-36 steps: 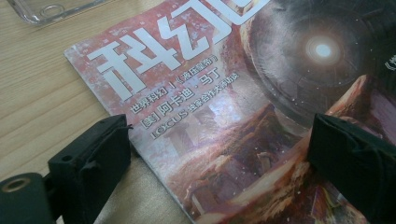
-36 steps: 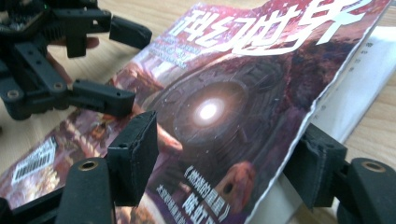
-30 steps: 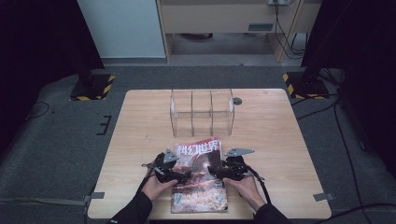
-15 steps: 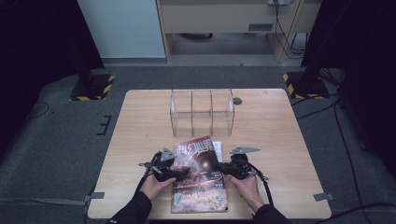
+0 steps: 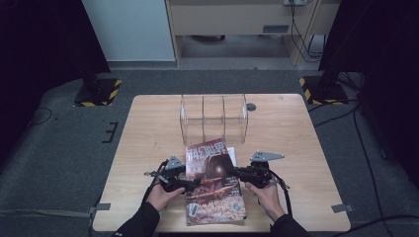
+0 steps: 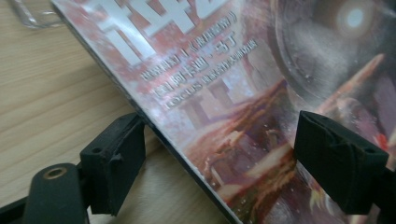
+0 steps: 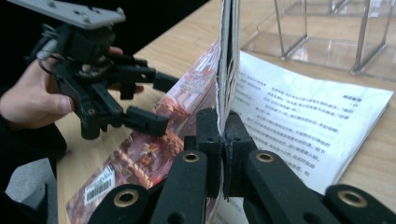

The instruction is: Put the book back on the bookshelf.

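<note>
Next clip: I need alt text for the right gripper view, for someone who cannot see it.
The right tool is shut on a magazine's pages, holding them upright over a printed page. To the left, a hand holds the left tool open over the cover; a clear divided rack stands behind.

Even overhead light keeps the tabletop (image 5: 148,143) bright against dark surroundings, with glare whitening the glossy magazine (image 6: 243,93) cover, whose near print is blurred, and the close black jaws soft in both gripper views.
</note>
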Demonstrator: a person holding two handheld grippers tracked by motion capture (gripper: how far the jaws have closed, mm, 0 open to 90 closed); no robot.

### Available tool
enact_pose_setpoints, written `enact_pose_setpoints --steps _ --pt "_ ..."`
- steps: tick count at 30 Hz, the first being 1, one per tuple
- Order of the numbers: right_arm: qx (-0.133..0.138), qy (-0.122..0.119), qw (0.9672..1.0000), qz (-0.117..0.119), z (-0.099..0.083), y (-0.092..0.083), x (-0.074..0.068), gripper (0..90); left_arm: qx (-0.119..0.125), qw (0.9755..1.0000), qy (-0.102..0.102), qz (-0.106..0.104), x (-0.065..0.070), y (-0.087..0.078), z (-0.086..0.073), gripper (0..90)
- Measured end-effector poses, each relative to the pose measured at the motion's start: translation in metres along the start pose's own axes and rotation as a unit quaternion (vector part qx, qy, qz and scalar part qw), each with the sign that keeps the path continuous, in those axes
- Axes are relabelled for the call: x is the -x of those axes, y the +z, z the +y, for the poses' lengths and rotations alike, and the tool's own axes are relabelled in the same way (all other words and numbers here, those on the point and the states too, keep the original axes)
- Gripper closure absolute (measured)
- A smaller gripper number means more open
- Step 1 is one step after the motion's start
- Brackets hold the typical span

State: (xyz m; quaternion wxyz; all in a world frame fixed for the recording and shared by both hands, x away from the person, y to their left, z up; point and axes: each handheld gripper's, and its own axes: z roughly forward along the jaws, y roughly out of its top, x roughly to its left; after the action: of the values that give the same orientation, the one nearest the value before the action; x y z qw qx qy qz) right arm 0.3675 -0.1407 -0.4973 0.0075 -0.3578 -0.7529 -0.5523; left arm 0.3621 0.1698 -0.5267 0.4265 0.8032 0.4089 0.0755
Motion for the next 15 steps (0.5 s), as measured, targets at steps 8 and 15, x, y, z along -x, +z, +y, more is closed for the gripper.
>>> enact_pose_setpoints --steps 8,15 --pt "-0.021 0.007 0.9995 -0.022 -0.006 0.006 0.005 87.8 -0.023 0.9997 0.0 -0.007 -0.001 0.003 -0.002 17.5" --pt "-0.074 0.016 0.9946 -0.071 -0.017 0.018 0.013 85.2 -0.035 0.9992 0.015 -0.01 0.003 0.003 0.0 30.0"
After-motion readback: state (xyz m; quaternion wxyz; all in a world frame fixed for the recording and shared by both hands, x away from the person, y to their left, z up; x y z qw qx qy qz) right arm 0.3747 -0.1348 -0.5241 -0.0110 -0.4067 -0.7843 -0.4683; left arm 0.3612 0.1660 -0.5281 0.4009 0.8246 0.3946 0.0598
